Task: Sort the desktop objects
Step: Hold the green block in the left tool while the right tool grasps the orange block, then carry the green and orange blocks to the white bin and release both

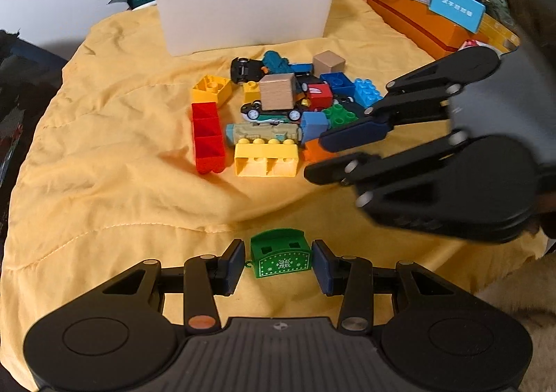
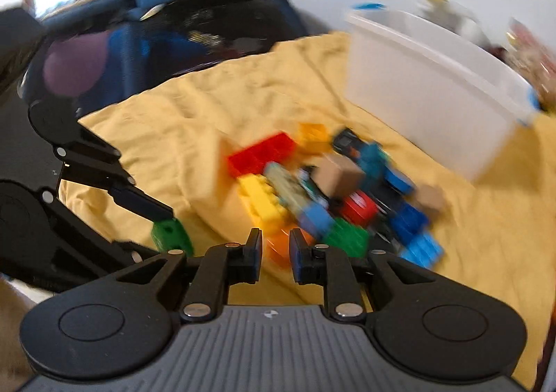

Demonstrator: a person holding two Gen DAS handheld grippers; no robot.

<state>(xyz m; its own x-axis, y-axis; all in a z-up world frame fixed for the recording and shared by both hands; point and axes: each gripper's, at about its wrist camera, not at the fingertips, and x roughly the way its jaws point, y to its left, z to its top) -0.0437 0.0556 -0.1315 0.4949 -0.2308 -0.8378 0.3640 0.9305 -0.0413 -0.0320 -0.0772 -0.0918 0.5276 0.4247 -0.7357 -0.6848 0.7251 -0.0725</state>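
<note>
My left gripper (image 1: 277, 247) is at the near edge of the yellow cloth, shut on a small green toy piece (image 1: 281, 256) with white snowflake print. The right wrist view shows the same green piece (image 2: 172, 235) at the tip of a left finger (image 2: 139, 201). A pile of bricks, toy cars and wooden cubes (image 1: 278, 91) lies mid-cloth. My right gripper (image 2: 276, 235) hangs at the pile's right side, its jaws a narrow gap apart with nothing between the pads. An orange brick (image 2: 278, 253) lies just beyond its tips. In the left wrist view the right gripper (image 1: 314, 157) is blurred.
A translucent white bin (image 1: 243, 9) stands behind the pile. An orange box (image 1: 417, 23) with a blue card (image 1: 455, 11) lines the right edge. A dark bag (image 2: 173, 44) sits off the cloth's left side. Bare yellow cloth (image 1: 104, 148) lies left of the pile.
</note>
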